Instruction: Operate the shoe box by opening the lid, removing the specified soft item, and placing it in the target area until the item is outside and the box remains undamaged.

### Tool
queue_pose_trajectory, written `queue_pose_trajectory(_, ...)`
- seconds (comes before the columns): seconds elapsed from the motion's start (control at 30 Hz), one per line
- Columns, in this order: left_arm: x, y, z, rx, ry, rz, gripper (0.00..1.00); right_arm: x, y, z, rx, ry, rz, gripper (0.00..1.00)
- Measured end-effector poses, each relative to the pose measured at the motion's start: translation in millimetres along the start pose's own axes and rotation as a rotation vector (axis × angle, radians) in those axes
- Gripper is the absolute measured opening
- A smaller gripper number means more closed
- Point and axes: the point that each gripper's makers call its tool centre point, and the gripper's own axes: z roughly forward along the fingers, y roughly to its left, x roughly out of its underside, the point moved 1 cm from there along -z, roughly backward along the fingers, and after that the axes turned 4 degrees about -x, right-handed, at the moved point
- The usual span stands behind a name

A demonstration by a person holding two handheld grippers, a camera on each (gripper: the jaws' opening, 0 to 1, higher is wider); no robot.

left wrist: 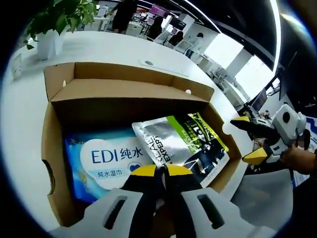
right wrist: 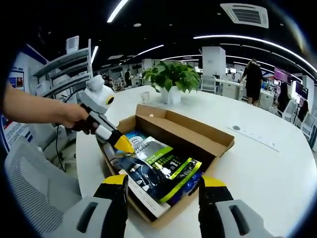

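Note:
An open cardboard shoe box [left wrist: 49, 144] [right wrist: 220, 141] lies on the white table, its lid [left wrist: 124, 74] folded back. Inside lie a blue wet-wipe pack [left wrist: 106, 158] [right wrist: 131, 135] and a silver, green and black pouch [left wrist: 190, 141] [right wrist: 161, 171]. My left gripper [left wrist: 161, 171] [right wrist: 124, 145] is shut, its yellow tips at the pouch's silver end; I cannot tell whether it pinches anything. My right gripper [right wrist: 165, 184] [left wrist: 250, 139] stands open just outside the box's near wall, with nothing between its fingers.
A potted plant [left wrist: 57, 20] [right wrist: 171, 77] stands on the table [right wrist: 267, 168] beyond the box. A small round disc [right wrist: 237, 128] lies on the tabletop. A grey mesh chair [right wrist: 29, 183] is beside the table. People stand far back in the office.

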Motion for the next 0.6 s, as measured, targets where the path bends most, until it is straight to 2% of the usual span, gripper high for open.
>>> queue_pose_trajectory(0.23,-1.8,-0.2,-1,-0.015,-0.009,0.021,0.00,-1.6,3,4,-0.008,0.004,0.008,0.52)
queue_pose_trajectory(0.6,-4.1,14.9,-15,-0.054,-0.025,0.046,0.00,3.0,9,19,-0.038,0.042,0.048,0.49)
